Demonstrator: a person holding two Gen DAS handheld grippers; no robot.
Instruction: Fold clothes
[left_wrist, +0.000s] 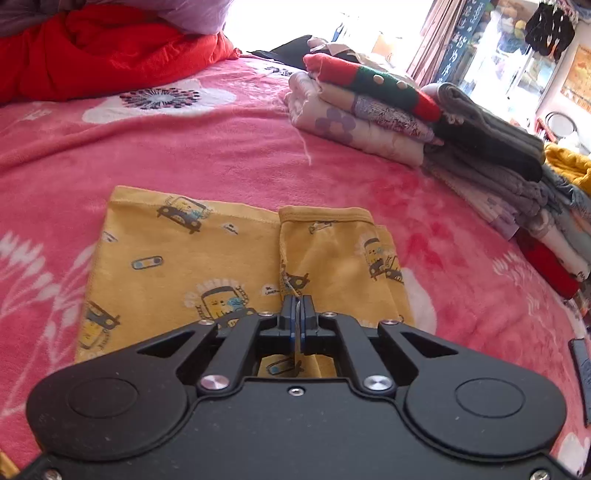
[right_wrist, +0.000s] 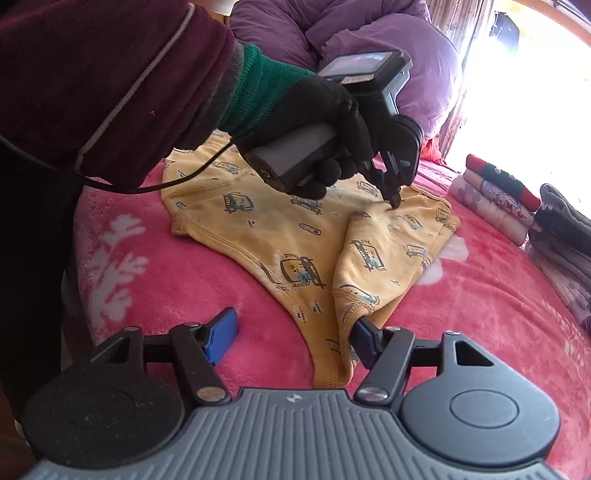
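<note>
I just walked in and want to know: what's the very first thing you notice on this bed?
The yellow garment printed with little cartoon cars jumps out, lying partly folded in the middle of the bright pink blanket. The left gripper, held by a black-gloved hand, pinches a fold of it, while the right gripper sits open at its near edge. Off to the right stands a neat stack of folded clothes.
</note>
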